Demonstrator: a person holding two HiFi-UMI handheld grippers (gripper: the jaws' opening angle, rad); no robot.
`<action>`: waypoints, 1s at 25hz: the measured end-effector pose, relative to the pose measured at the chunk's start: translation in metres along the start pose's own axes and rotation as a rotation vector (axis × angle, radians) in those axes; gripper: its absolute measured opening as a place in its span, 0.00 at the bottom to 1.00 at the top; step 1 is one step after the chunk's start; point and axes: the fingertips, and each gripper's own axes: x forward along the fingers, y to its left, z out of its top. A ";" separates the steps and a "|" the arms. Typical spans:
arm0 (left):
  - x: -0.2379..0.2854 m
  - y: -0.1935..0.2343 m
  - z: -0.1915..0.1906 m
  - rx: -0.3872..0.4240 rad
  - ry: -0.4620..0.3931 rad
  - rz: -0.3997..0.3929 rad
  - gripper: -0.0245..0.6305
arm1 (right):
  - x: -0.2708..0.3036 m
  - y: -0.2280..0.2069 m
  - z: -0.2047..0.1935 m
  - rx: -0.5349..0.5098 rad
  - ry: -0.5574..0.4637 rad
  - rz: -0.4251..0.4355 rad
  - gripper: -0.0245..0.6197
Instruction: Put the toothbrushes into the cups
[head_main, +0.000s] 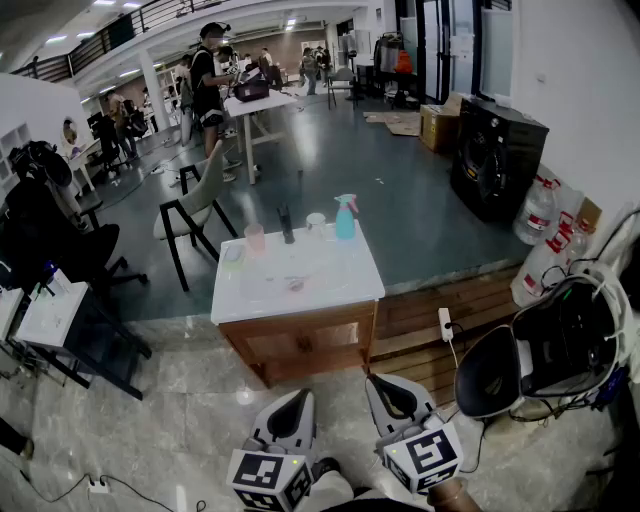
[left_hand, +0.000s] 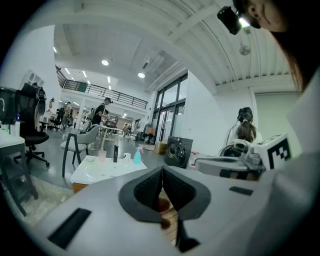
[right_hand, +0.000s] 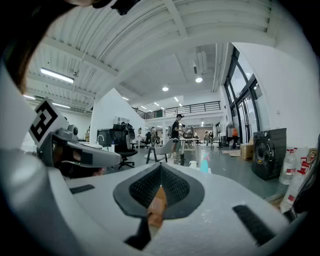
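Both grippers clenched empty, well apart from the table (head_main: 335, 272).
Left gripper (head_main: 292, 408) and right gripper (head_main: 388, 396) have jaws together. Pink cup (head_main: 255, 237) and white cup (head_main: 316, 223) stand at the table's far edge; toothbrushes too small to tell.

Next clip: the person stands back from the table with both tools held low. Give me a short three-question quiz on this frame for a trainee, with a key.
1. True or false: the left hand-held gripper is over the table.
2. Which thing stands furthest right on the table in the head view? A) pink cup B) blue spray bottle C) dark bottle
3. Fill in: the jaws of the right hand-held gripper are ____, with nothing between them.
Key: 1 false, it is held short of the table, above the floor. 2 B, the blue spray bottle. 3 together.
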 end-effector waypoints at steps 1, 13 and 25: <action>0.001 0.003 0.000 0.003 0.001 0.004 0.04 | 0.003 0.000 -0.001 -0.005 0.001 -0.004 0.04; 0.025 0.054 -0.005 0.024 -0.011 0.011 0.04 | 0.052 0.001 0.000 -0.023 -0.008 -0.037 0.04; 0.035 0.101 0.006 0.019 0.036 -0.018 0.04 | 0.105 0.010 0.005 -0.012 -0.013 -0.083 0.04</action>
